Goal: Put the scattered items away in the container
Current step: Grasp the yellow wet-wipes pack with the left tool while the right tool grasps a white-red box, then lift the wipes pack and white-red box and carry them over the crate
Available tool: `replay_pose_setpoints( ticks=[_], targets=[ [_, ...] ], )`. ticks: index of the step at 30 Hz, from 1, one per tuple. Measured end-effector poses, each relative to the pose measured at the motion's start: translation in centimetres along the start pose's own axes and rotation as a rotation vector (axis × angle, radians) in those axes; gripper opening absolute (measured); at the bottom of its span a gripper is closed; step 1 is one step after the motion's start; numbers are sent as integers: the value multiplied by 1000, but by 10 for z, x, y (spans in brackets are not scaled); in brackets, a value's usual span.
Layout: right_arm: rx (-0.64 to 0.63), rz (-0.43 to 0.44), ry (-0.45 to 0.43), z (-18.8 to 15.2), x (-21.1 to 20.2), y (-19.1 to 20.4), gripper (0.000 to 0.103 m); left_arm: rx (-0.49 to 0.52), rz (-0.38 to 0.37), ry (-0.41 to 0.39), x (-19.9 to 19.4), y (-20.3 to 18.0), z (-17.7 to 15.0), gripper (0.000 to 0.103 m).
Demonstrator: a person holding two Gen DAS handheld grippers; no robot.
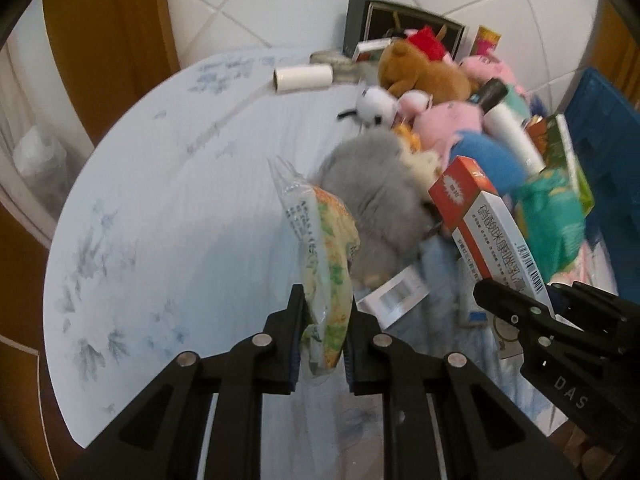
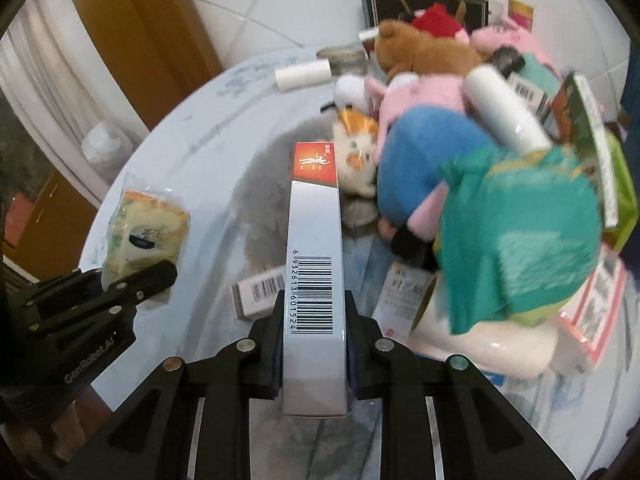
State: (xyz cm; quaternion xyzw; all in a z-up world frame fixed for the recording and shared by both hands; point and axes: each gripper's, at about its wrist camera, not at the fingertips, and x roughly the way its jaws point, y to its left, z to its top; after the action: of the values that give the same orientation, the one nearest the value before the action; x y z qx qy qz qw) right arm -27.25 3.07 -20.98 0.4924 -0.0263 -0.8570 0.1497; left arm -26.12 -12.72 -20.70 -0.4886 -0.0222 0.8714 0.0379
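Observation:
My left gripper [image 1: 322, 312] is shut on a clear snack packet [image 1: 324, 256] with green and yellow print, held upright above the round table; the packet also shows in the right wrist view [image 2: 146, 232]. My right gripper [image 2: 314, 320] is shut on a long white box with a red end [image 2: 314, 240], seen also in the left wrist view [image 1: 488, 224]. A blue crate [image 1: 608, 152] stands at the far right. A pile of plush toys, boxes and tubes lies ahead: a grey plush [image 1: 376, 196], a pink plush [image 2: 424, 92], a brown bear [image 2: 416, 50].
A round table with a pale blue leaf-print cloth [image 1: 160, 240] carries the pile. A white paper roll [image 1: 303, 76] lies at its far edge by a dark framed picture [image 1: 404, 24]. A small white barcoded box [image 2: 260, 290] lies near the right gripper. Tiled wall and wooden door behind.

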Motion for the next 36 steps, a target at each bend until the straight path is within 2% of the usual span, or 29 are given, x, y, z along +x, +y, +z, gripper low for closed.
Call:
replay_pose_setpoints(
  ticks=[8, 13, 23, 36],
  targets=[
    [8, -36, -111, 20, -56, -10, 23, 39, -49, -97, -40, -23, 26, 16],
    [33, -80, -182, 30, -94, -26, 23, 90, -86, -154, -63, -54, 43, 16],
    [80, -169, -289, 24, -180, -94, 23, 190, -156, -222, -90, -158, 63, 16],
    [0, -161, -345, 18, -271, -213, 23, 145, -125, -286, -113, -303, 70, 16]
  ],
)
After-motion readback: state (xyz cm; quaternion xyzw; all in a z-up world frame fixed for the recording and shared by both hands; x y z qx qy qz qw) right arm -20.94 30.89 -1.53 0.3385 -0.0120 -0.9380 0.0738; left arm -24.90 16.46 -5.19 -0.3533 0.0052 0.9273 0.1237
